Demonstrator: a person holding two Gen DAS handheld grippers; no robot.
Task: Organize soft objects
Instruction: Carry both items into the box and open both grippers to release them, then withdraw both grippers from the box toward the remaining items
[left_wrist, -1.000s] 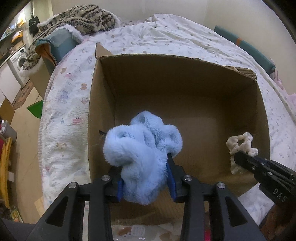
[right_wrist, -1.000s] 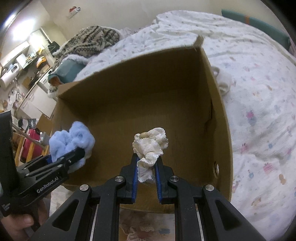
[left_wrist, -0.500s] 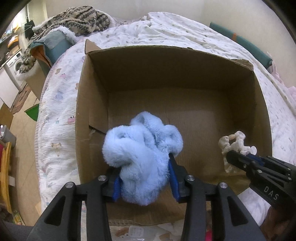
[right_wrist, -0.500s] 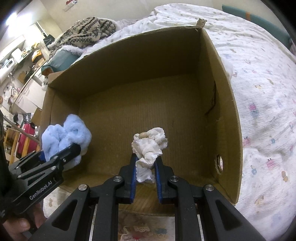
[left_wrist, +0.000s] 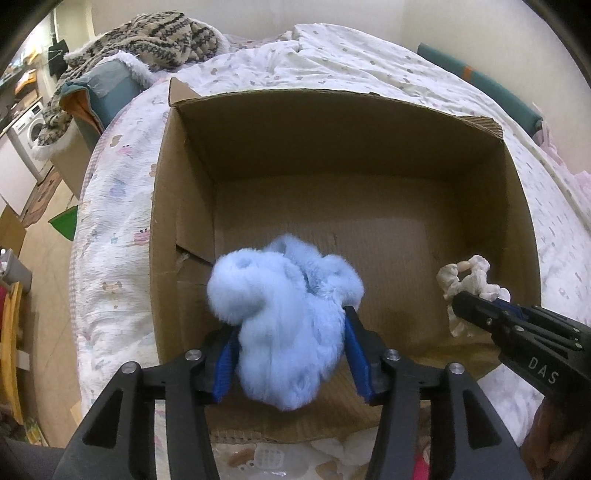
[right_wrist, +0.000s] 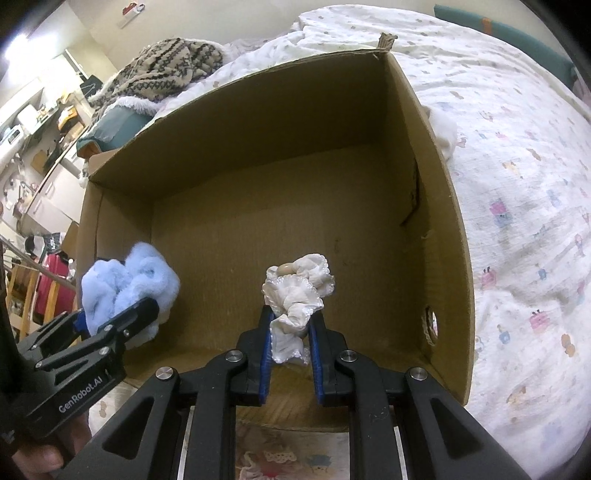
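Blue fluffy sock (left_wrist: 288, 321) is being let go over the cardboard box (left_wrist: 369, 155) as the left tongs (left_wrist: 291, 354) are being opened wider than a second ago. White scrunchie (right_wrist: 295, 295) is being kept clamped in the right tongs (right_wrist: 290, 339), so it's probably dropped next.

The cardboard box (left_wrist: 177, 206) lies open-topped on the bed (left_wrist: 122, 192), its brown floor bare, so there is free room across the middle and toward the far wall. Its four upright walls bar entry from the sides. Over the near edge, the left tool (left_wrist: 291, 354), opening around a fluffy blue bundle (left_wrist: 284, 314), and the right tool (right_wrist: 290, 332), clamping a white frilly cloth (right_wrist: 295, 295), fill the near corners, with a gap between them.
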